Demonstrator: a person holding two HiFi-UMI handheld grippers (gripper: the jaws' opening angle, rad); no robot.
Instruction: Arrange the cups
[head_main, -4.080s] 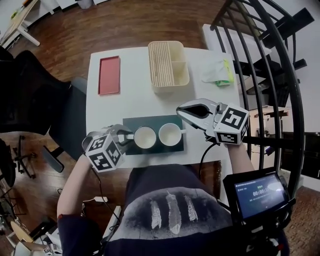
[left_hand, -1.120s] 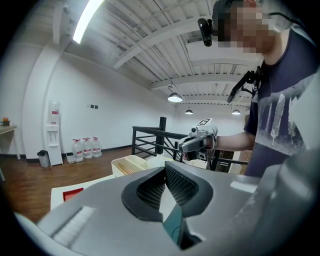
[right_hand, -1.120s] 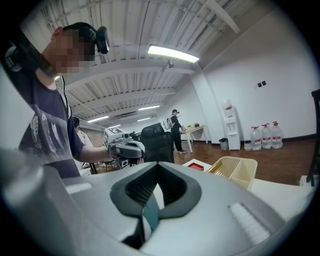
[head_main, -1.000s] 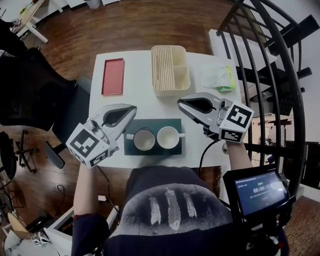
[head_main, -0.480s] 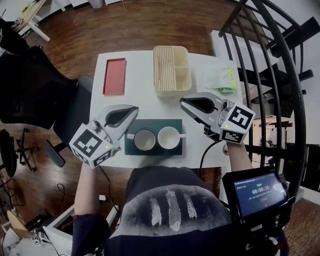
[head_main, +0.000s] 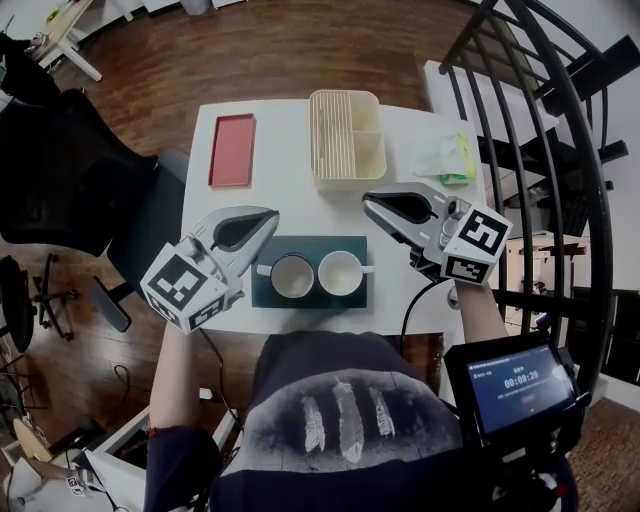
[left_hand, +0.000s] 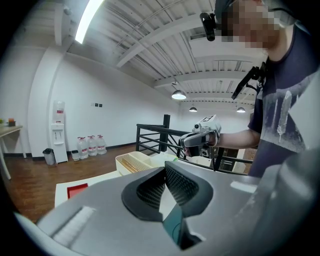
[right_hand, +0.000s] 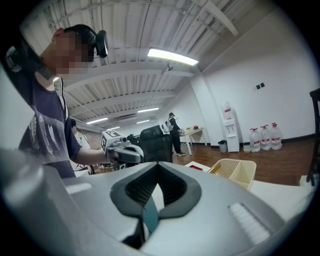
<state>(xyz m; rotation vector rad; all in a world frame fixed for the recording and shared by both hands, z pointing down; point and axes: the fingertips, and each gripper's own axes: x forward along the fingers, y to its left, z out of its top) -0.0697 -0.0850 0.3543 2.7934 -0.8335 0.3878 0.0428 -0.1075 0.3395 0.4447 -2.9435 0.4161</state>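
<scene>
At the table's (head_main: 290, 190) front edge, left cup (head_main: 292, 277) and right cup (head_main: 340, 272) sat side by side on the dark mat (head_main: 310, 246); left gripper (head_main: 268, 216) and right gripper (head_main: 370, 205) hung clear, jaws pressed together and empty, the arranging seemingly done

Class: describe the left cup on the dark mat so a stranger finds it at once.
On the white table, a dark green mat lies at the near edge with two cups side by side. Take the left cup: its handle points left, while the right cup has its handle pointing right.
</scene>
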